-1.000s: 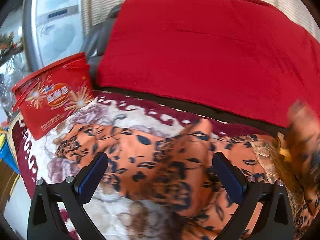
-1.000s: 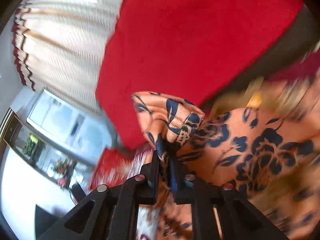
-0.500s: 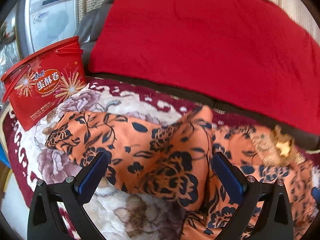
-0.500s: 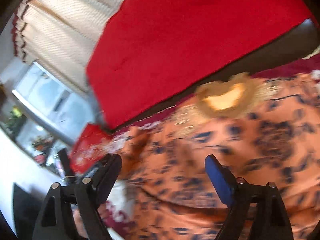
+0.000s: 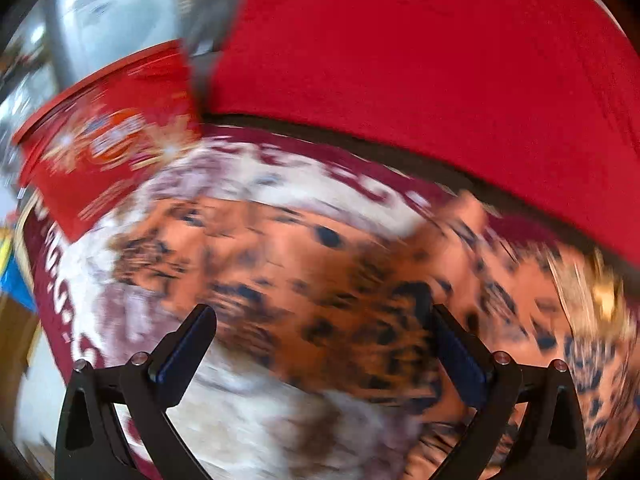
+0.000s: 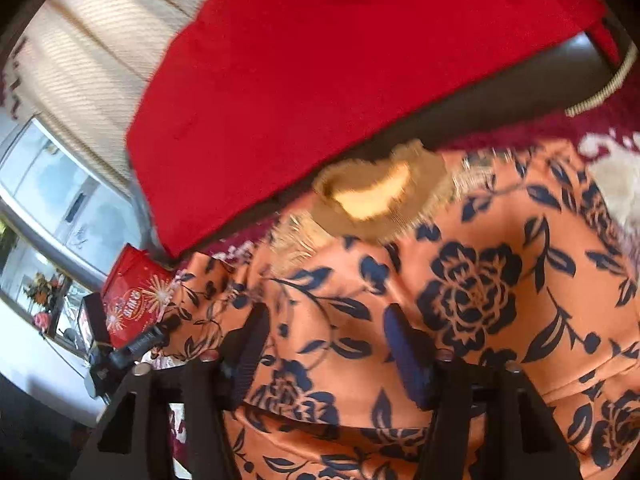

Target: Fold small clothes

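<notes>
An orange garment with a dark blue flower print [image 6: 472,292] lies spread on a flowered blanket, its gold embroidered neckline [image 6: 380,196] towards the sofa. In the blurred left wrist view the same garment [image 5: 320,288] shows one part folded across. My left gripper [image 5: 320,340] hovers open over it, with nothing between its fingers. My right gripper [image 6: 324,340] is above the cloth below the neckline; its jaws are closing, with only flat fabric seen between them and the pads pressing on nothing.
A red blanket [image 5: 420,60] covers the dark sofa behind the garment. A red snack tin [image 5: 108,140] stands at the left on the white and maroon flowered blanket [image 5: 248,184]. A window with pale curtains [image 6: 80,64] is at the left.
My right gripper let go of the garment's corner, opened wide, swung across to the neckline side and narrowed. The folded part now lies on the garment. The left gripper shifted a little and its view blurred.
</notes>
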A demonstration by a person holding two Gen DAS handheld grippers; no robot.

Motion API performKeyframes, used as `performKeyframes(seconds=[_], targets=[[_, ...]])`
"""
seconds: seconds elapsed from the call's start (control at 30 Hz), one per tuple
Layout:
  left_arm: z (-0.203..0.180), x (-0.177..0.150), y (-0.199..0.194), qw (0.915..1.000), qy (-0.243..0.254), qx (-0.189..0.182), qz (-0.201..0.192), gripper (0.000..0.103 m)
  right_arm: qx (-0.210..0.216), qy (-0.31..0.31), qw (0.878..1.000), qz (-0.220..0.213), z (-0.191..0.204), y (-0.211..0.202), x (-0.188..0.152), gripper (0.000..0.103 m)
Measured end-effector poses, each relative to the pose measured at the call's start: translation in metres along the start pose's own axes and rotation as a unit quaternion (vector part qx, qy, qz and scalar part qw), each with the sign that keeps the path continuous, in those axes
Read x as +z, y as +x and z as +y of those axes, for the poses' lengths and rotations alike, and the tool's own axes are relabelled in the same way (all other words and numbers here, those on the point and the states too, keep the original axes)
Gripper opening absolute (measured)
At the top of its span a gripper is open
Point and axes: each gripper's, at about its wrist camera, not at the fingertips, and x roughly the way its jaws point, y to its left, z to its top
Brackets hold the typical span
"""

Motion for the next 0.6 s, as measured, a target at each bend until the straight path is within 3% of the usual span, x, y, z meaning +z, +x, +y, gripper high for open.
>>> performKeyframes(seconds=[0.17,0.23,0.33,0.43,0.47,0.53,0.6], targets=[[0.087,0.015,0.029,0.9911,-0.116,0.054,0.037,0.103,0.018,-0.004,1.000,0.002,-0.015,-0.001,0.008,0.072],[0.117,0.016,0.031,0.9856,-0.158,0.047,0.038,0.103,0.013,-0.015,1.000,0.008,-0.012,0.005,0.008,0.072],[0.143,0.018,0.031,0.9818,-0.182,0.041,0.034,0.103,0.017,-0.028,0.999,0.012,-0.006,0.007,0.004,0.072],[0.162,0.013,0.045,0.9751,-0.214,0.006,0.057,0.103,0.023,-0.031,0.999,0.018,-0.005,0.001,0.009,0.072],[0.164,0.011,0.051,0.9714,-0.227,-0.017,0.066,0.100,0.022,-0.032,0.999,0.020,-0.004,0.001,0.005,0.072],[0.170,0.008,0.059,0.9636,-0.249,-0.062,0.075,0.062,0.020,-0.032,0.999,0.026,-0.012,0.006,0.012,0.072],[0.171,0.005,0.069,0.9523,-0.270,-0.109,0.091,0.059,0.019,-0.032,0.999,0.030,-0.006,0.013,0.003,0.072]])
